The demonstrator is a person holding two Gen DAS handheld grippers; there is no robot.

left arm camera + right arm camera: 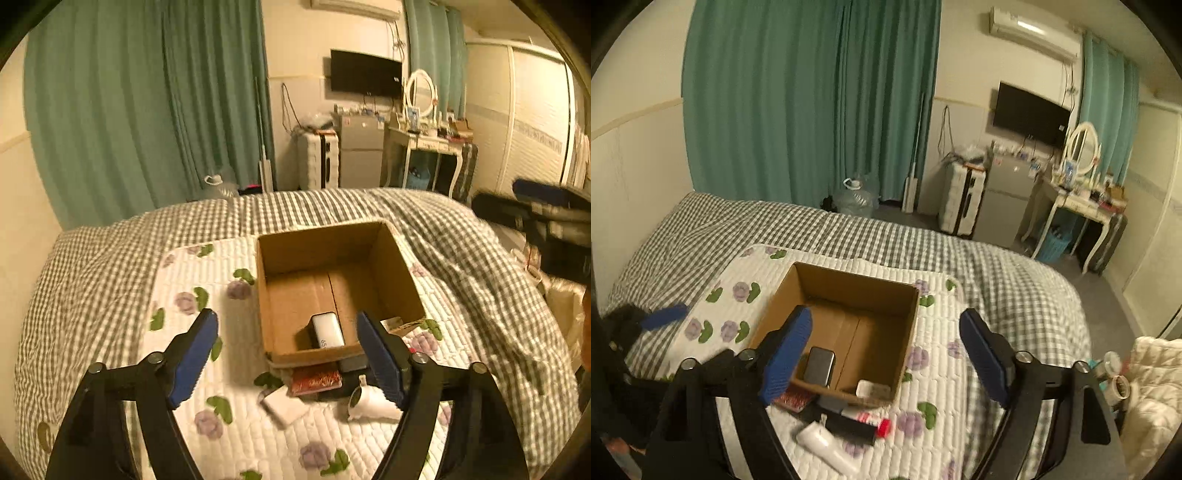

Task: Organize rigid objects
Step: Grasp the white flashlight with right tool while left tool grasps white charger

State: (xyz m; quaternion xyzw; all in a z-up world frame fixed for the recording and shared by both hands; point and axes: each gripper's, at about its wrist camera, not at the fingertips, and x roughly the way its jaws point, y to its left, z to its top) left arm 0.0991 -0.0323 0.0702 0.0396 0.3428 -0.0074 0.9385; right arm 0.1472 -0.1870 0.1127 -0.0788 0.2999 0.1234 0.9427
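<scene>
An open cardboard box [391,258] [908,325] sits on a floral quilted mat on the bed. Inside it lie a white-and-grey power bank [328,329] [820,366] and a small white item [872,389]. In front of the box lie a red patterned box [316,380] [792,399], a white flat block [285,406], a white bottle [371,403] [827,445] and a black tube with a red cap [860,424]. My left gripper [286,354] is open and empty above these items. My right gripper [886,354] is open and empty over the box's near edge.
The checked bedspread [110,266] covers the bed around the floral mat [207,280]. Green curtains, a water jug [855,201], a suitcase, a small fridge and a dressing table [1082,199] stand beyond the bed. A white quilt and jars [1119,384] lie at the right.
</scene>
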